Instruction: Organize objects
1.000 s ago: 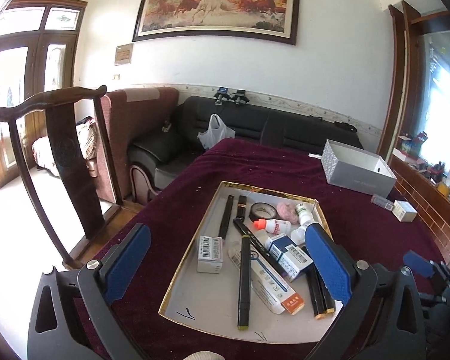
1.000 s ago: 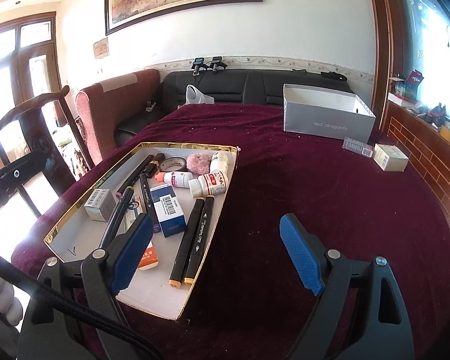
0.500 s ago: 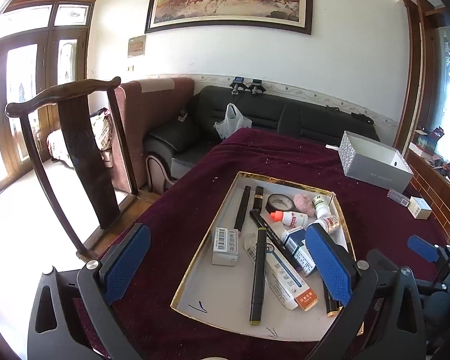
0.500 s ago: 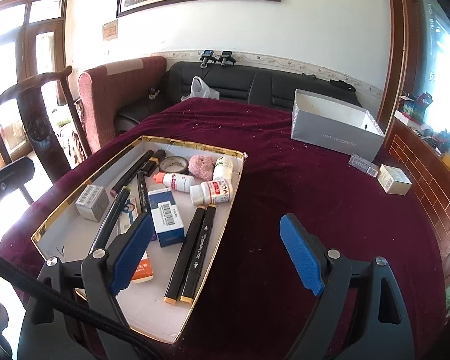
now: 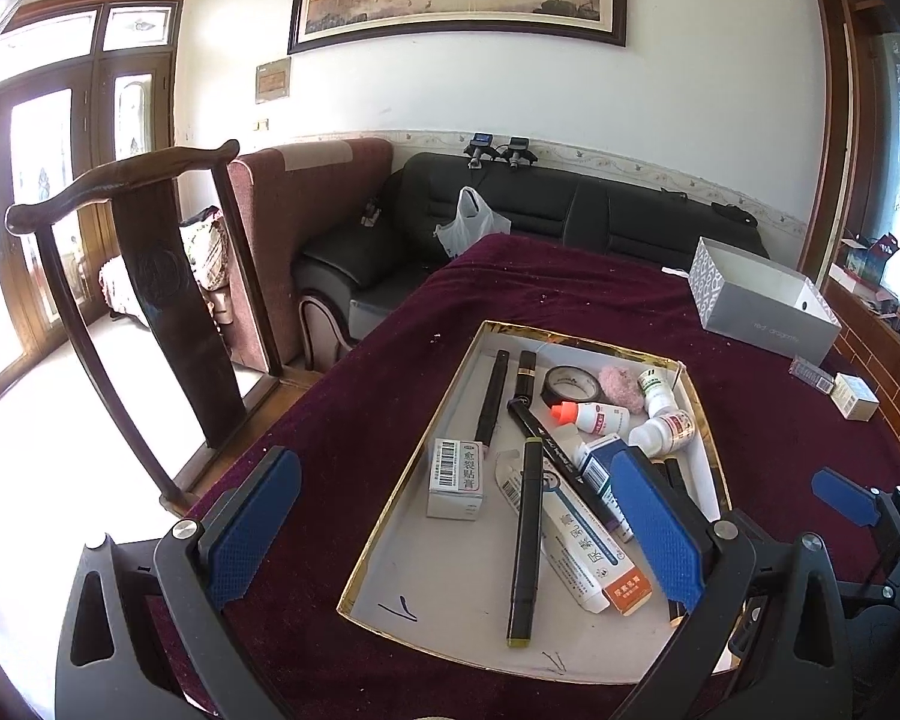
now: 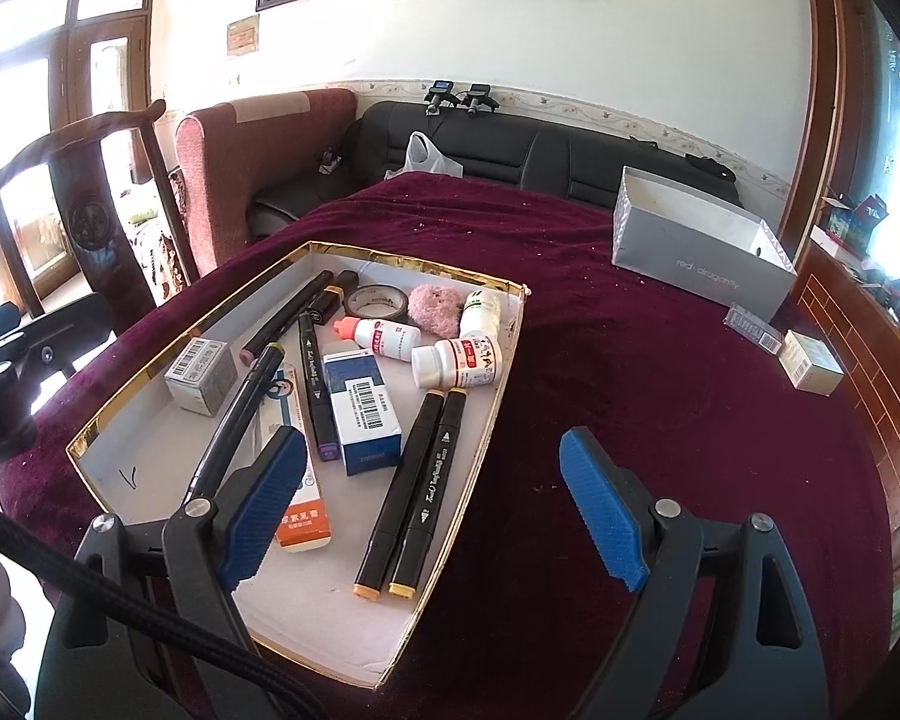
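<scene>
Both views drifted rightward; tray now at 10 o'clock of right gripper. Left gripper and right both jaws apart, empty. Sorting unstarted.

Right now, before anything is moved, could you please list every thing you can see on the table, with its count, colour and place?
shallow gold-rimmed white cardboard tray: 1, near table edge, on dark red velvet tablecloth.
black marker pens: 6, in tray, two side by side at its right.
white plastic medicine bottles: 3, one orange-capped, far right of tray.
blue-and-white carton: 1, tray middle.
small grey barcoded carton: 1, tray left.
long white ointment box with orange end: 1, under a marker.
black tape roll: 1, far end of tray.
pink fluffy pad: 1, beside tape.
open grey cardboard box: 1, far right.
small cartons: 2, right edge.
left hand-held gripper: blue pads, open, empty.
right hand-held gripper: blue pads, open, empty.
</scene>
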### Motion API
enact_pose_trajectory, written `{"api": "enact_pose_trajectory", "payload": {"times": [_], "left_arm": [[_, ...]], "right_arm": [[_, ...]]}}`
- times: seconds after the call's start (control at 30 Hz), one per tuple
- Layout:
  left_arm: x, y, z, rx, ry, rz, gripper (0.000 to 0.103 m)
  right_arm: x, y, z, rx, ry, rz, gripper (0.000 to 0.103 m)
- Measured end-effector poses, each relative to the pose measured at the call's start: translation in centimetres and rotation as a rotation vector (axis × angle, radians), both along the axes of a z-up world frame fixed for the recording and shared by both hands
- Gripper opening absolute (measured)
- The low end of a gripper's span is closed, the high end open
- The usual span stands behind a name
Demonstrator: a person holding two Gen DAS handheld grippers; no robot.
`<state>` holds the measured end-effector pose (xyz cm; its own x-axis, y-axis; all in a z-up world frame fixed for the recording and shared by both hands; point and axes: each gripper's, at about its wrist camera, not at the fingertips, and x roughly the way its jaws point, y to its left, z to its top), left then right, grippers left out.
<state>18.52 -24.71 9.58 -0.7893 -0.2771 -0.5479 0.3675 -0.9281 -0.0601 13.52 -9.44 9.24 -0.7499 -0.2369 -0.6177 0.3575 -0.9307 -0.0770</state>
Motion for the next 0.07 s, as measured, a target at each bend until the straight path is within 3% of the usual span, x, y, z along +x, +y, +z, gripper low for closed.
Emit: {"api": "enact_pose_trajectory", "payload": {"times": [0.07], "left_arm": [[-0.15,0.06,-0.08,0.008,-0.007,-0.01,0.102]], "right_arm": [[0.01,-0.18,-0.09,0.003,-0.004,0.004,0.087]]}}
